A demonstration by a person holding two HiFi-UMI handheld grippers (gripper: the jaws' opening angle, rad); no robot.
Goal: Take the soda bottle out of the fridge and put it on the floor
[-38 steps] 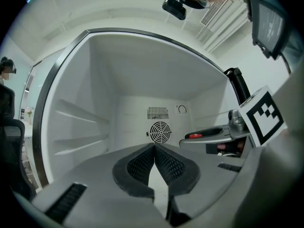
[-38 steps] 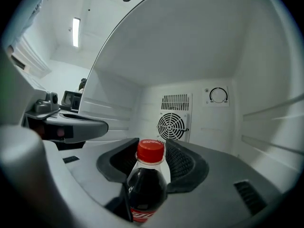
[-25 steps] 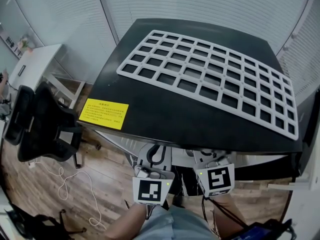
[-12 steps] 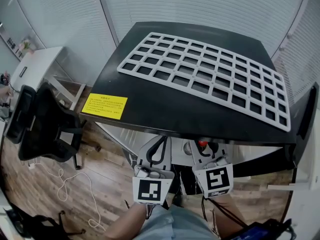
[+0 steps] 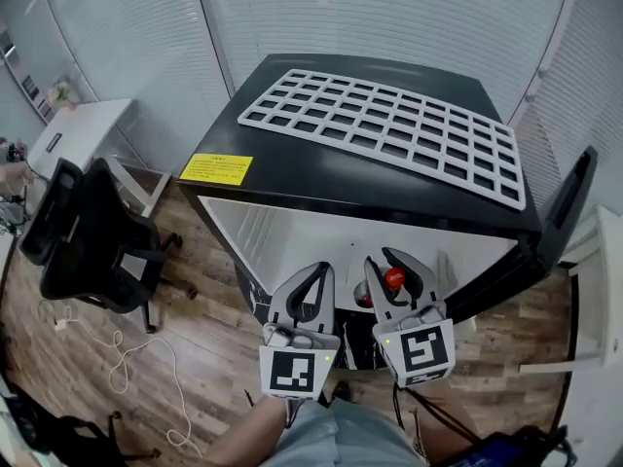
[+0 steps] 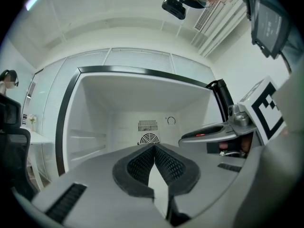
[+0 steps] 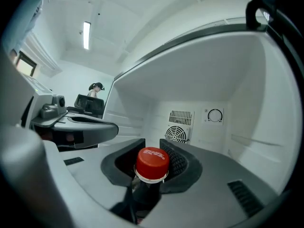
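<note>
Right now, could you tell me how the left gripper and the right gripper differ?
The left gripper's jaws are shut together with nothing between them. The right gripper's jaws, which have just been closing, clasp the soda bottle at its neck. The left gripper's tips meet, while the right gripper's stay apart around the bottle. Both point into the open fridge.

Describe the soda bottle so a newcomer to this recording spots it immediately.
Find the black fridge standing open with a white grid on top. At its opening, the jaws of the right gripper have just been closing round the soda bottle. Its red cap sets it apart; the left gripper beside it holds nothing.
</note>
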